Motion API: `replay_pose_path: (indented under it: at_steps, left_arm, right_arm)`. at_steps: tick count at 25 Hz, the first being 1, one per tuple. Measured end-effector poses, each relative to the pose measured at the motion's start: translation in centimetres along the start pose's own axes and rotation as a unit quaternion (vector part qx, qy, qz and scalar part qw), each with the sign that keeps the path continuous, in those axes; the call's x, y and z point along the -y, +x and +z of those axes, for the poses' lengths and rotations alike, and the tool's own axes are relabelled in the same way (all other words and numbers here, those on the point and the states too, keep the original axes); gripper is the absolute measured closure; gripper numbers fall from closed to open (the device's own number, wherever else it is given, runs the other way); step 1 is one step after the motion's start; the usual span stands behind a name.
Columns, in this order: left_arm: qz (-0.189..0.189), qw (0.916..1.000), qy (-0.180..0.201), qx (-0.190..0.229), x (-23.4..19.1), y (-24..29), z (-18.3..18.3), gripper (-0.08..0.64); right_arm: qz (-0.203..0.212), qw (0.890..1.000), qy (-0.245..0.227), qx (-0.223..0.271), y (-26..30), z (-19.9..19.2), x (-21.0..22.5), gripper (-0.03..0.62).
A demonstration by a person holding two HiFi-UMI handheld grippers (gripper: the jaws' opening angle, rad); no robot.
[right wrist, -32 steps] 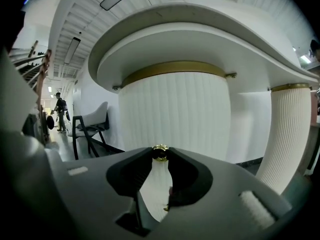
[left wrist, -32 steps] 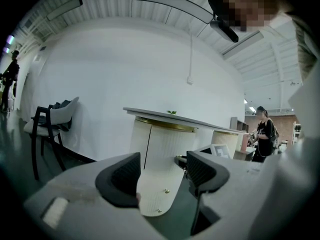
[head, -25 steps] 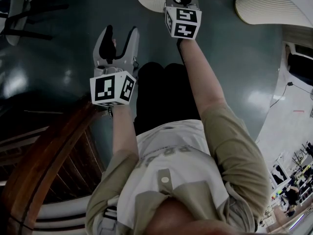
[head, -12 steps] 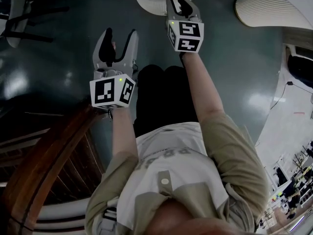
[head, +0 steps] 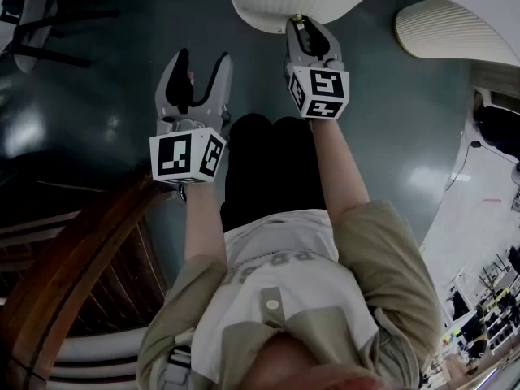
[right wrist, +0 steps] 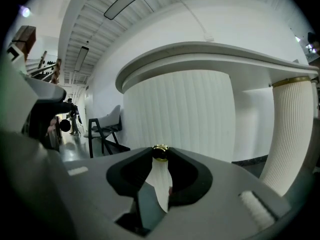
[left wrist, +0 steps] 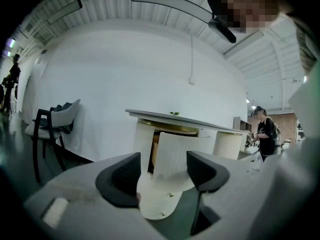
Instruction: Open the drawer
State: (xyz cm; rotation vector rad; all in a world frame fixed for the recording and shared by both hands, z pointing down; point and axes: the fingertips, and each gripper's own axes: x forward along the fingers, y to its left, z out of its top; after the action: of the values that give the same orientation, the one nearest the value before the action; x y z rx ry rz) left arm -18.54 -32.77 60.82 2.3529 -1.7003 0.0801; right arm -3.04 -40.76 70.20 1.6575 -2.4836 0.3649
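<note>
**Item:** white ribbed curved drawer [head: 264,6] with a small round gold knob [right wrist: 160,152]. Located at the top of the head view, under the rim of the pale round tabletop [right wrist: 210,59]. Seemingly drawn part-way out over the dark glossy floor [head: 390,120].

**Hazards, as judged:**
- Slipping off the knob. Held only at the very tips of the pads, on a small, smooth, rounded surface. Likely with any pull angled off the drawer's own line of travel, or with a jerk.
- Binding or skewing of the drawer. Possible with a sideways or downward drag, given a single handhold on a wide curved front.
- Striking the person's legs or the idle gripper. Possible with a long pull straight back toward the body, across a path near both.

**Right hand-held gripper** [head: 305,24]: narrowly parted, pads clamped on the gold knob from both sides. In touch with nothing else.

**Left hand-held gripper** [head: 201,62]: spread wide and empty. Held clear of the drawer, lower and to the left of it in the head view. Nothing between the pads in its own view, only the white ribbed furniture farther off, untouched.
</note>
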Motion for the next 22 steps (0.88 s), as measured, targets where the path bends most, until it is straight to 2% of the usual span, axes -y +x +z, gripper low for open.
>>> replay_pose_path:
  at_steps: [22]
  left_arm:
    - [0.017,0.9997,-0.001,0.016,-1.4,0.2,1.2,0.261]
  right_arm:
    - [0.024,1.0,0.005,-0.016,-5.5,-1.8,-2.1,0.489]
